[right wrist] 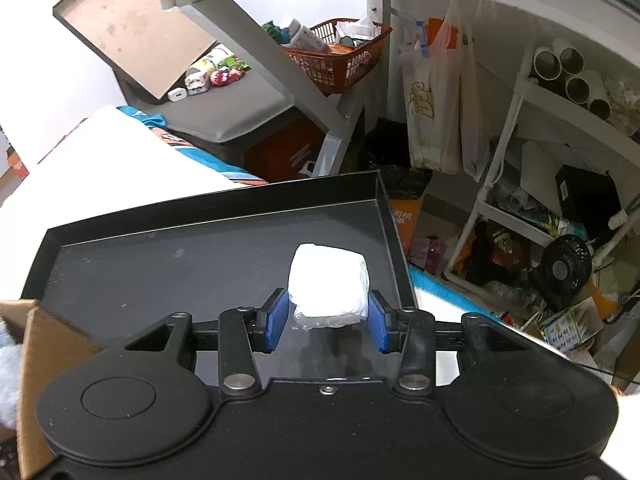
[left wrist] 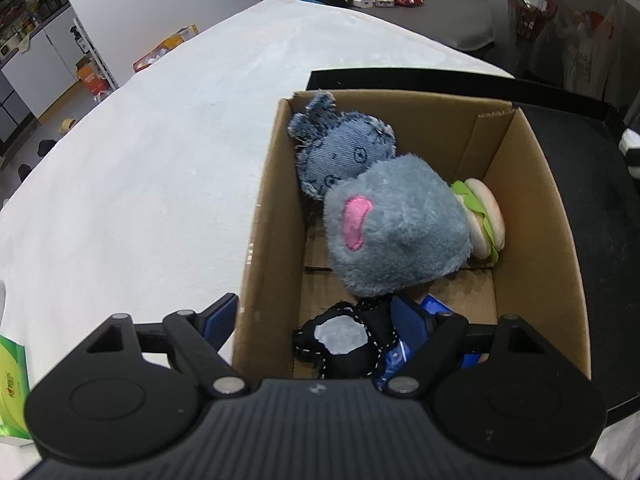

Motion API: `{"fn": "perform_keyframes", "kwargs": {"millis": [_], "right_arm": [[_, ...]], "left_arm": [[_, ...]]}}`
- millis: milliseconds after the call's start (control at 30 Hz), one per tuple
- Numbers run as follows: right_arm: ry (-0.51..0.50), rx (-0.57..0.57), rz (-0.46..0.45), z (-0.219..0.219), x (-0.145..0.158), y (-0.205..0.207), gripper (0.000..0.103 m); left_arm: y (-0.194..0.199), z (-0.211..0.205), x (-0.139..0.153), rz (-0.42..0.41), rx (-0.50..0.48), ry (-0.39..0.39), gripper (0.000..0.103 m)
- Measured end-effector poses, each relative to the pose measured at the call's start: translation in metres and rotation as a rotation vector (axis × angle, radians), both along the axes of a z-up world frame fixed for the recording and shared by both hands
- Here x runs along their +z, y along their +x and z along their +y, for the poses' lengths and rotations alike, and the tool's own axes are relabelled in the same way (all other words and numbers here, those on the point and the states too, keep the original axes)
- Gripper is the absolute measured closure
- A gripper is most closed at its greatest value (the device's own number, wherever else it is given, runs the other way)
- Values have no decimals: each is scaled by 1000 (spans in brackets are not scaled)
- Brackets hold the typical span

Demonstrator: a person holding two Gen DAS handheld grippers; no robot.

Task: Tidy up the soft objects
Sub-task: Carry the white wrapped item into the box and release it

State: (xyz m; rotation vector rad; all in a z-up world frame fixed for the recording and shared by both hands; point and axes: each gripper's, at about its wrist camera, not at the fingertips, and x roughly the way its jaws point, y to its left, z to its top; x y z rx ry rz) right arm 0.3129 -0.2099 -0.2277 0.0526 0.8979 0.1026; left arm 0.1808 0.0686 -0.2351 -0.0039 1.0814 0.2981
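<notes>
A cardboard box (left wrist: 532,216) holds a denim plush (left wrist: 340,148), a fluffy grey plush with a pink patch (left wrist: 396,236), a toy burger (left wrist: 486,220) and a black stitched plush (left wrist: 344,340). My left gripper (left wrist: 320,320) is open, straddling the box's near-left wall, with one finger outside and one inside beside the black plush. My right gripper (right wrist: 328,322) is shut on a white wrapped soft packet (right wrist: 328,284) above a black tray (right wrist: 160,264).
The box stands beside a white-covered table (left wrist: 160,160) and on the black tray (left wrist: 580,240). A green packet (left wrist: 12,384) lies at the left edge. Shelves, an orange basket (right wrist: 340,56), bags and a small fan (right wrist: 560,272) crowd the right background.
</notes>
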Motion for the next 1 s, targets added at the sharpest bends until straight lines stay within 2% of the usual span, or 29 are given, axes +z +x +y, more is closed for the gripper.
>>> {"fn": "perform_keyframes", "kwargs": {"millis": [367, 1000], "right_arm": [[46, 17, 2, 16, 30, -41, 61], [65, 103, -12, 61, 69, -95, 61]], "left_arm": [[-15, 12, 16, -51, -18, -65, 21], [-34, 30, 18, -62, -49, -150, 24]]}}
